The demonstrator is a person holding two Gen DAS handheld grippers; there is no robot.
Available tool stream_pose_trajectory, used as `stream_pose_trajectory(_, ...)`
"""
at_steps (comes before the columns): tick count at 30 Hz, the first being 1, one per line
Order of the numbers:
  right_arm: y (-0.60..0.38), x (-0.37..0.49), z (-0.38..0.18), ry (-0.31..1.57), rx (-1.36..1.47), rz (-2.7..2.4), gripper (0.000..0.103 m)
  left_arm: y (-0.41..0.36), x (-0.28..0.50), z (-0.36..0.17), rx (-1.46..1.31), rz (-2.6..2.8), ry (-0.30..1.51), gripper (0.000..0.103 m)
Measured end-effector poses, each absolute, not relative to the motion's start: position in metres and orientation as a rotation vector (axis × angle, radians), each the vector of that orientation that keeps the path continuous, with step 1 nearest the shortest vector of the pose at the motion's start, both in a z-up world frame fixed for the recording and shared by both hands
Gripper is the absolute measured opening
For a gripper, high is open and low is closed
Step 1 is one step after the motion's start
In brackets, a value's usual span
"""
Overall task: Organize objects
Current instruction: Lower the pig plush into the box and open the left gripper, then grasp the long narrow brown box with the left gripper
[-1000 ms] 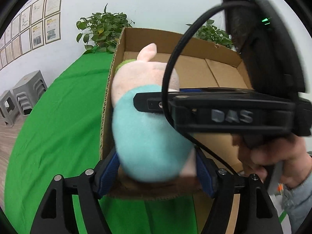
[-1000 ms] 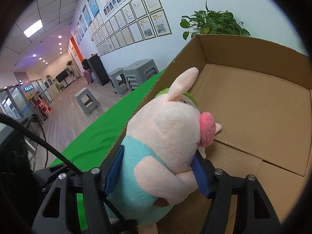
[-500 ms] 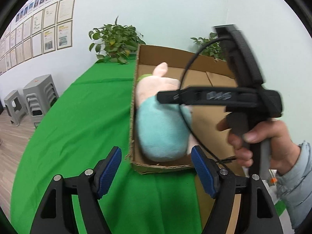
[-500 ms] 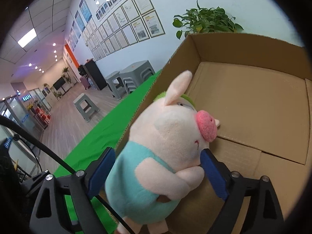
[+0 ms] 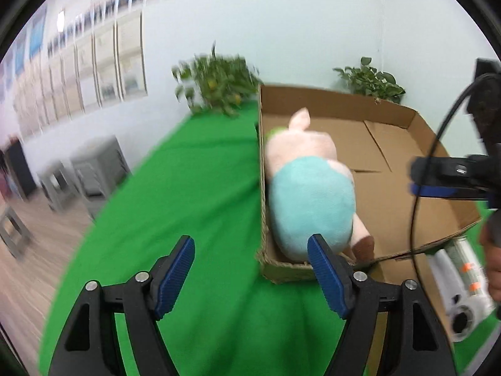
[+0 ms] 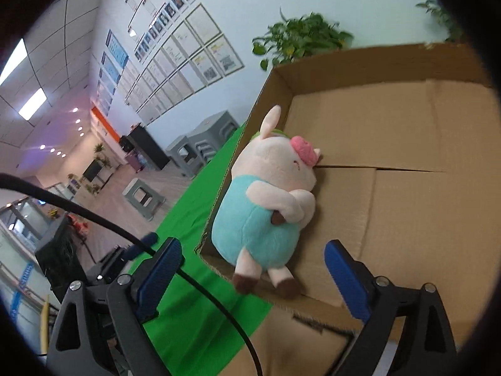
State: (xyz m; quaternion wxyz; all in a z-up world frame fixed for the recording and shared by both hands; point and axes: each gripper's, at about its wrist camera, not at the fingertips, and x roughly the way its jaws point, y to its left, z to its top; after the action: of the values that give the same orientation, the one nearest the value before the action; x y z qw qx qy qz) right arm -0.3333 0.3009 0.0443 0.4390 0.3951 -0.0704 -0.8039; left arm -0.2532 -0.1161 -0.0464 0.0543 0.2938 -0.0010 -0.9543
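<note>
A plush pig in a teal outfit lies inside the shallow cardboard box, against its left wall near the front corner. It also shows in the right wrist view, lying in the box. My left gripper is open and empty, pulled back over the green cloth in front of the box. My right gripper is open and empty, just behind the pig's feet at the box's front edge.
A green cloth covers the table. A white toy with orange marks lies to the right of the box. Potted plants stand behind the box. Grey stools stand on the floor to the left.
Both grippers opened and let go of the plush pig, which now lies in the box. Both grippers drew back from it; the left one moved left, clear of the box.
</note>
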Motion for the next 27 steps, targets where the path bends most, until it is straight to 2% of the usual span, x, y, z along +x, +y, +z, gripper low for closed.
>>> stream_pose_trajectory(3,0.324,-0.31,0.056,-0.142,0.899,-2.123,0.102,-0.104,-0.231,-0.033,0.769,-2.922,-0.046,0.097)
stream_pose_trajectory(6,0.34,-0.287,0.067,-0.048,0.833,-2.257,0.102,-0.095,-0.217,-0.019,0.692,-2.964,-0.015,0.1)
stream_pose_trajectory(19,0.394,-0.186,0.097,0.314,0.486,-2.394,0.102,-0.038,-0.143,0.032,0.586,-3.019,-0.082,0.1)
stream_pose_trajectory(27,0.413,-0.09,0.116,0.363,0.236,-2.085,0.102,-0.016,-0.077,0.072,0.544,-3.074,-0.107,0.102)
